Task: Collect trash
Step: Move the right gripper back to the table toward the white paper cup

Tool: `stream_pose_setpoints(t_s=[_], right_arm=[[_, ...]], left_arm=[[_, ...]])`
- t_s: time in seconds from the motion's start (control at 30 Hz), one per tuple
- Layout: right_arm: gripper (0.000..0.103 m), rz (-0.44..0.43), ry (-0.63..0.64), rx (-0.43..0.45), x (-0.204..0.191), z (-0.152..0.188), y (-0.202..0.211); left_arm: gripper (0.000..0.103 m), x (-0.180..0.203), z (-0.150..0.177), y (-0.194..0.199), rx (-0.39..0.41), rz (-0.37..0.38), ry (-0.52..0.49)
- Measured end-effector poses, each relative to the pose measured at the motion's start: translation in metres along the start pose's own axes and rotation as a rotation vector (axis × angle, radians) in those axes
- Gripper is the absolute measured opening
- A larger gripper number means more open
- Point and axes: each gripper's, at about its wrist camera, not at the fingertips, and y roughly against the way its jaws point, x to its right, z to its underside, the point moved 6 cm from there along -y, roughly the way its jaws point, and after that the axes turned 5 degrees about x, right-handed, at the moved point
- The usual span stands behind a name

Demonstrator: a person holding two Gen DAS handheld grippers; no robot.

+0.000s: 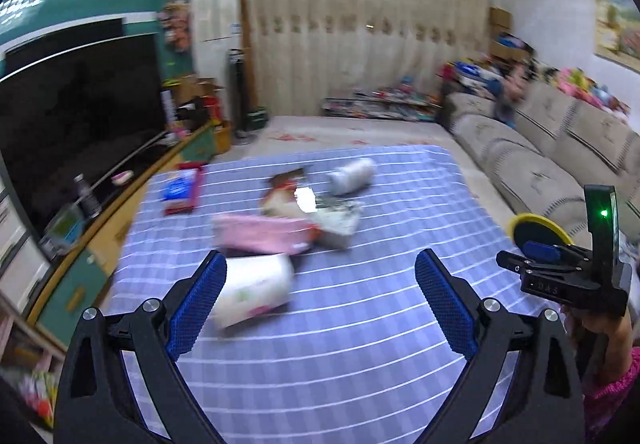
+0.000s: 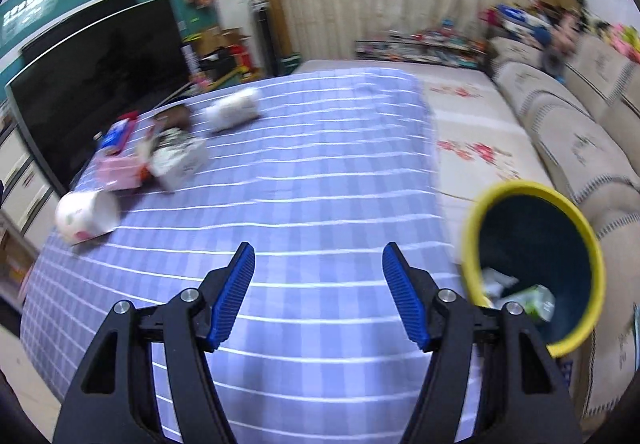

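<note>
White paper cup [image 1: 252, 290] lies on its side just ahead of the released left gripper [image 1: 320, 276], touching the left finger's pad [image 1: 200, 304], long axis slanting forward-right. Right wrist view: the right gripper [image 2: 318, 264], likewise spread empty, has the cup [image 2: 86, 220] well off forward-left and the yellow-rimmed bin [image 2: 472, 212] just right; the left gripper is nearer.

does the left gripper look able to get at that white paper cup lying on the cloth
Probably yes: the left gripper is open, the white paper cup lies on its side just off its left finger, nothing between them. Motion blur makes contact unclear.
</note>
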Motion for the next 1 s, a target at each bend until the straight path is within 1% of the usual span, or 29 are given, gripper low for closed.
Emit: stream_pose_setpoints(t_s=[0.1,0.27,0.4,0.5,0.63,0.77,0.93,1.0], right_arm=[[0.063,-0.048,0.043,-0.001,-0.04,-0.007,-0.01],[0.063,-0.127,0.094,-0.007,-0.102,-0.015,-0.027],[0.063,-0.177,0.123,-0.011,-0.138,-0.023,-0.039],[0.063,-0.187,0.133,-0.002,-0.16,-0.032,-0.048],[0.063,-0.215,0.139,-0.004,-0.184,-0.035,-0.053],[0.064,-0.262,0.165,0.006,-0.213,-0.029,-0.045],[0.066,-0.312,0.189,-0.016,-0.248,-0.014,-0.045],[0.071,-0.318,0.194,-0.024,-0.259,-0.009,-0.045]], left_arm=[[0.094,-0.034,0.009,0.011,-0.006,-0.044,0.041],[0.094,-0.069,0.019,0.018,-0.014,-0.076,0.08],[0.094,-0.074,0.023,0.022,-0.018,-0.08,0.088],[0.094,-0.076,0.024,0.021,-0.026,-0.084,0.087],[0.094,-0.081,0.022,0.021,-0.02,-0.117,0.076],[0.094,-0.101,0.018,0.029,0.001,-0.164,0.109],[0.094,-0.123,0.014,0.046,0.031,-0.216,0.143],[0.094,-0.128,0.014,0.052,0.038,-0.227,0.143]])
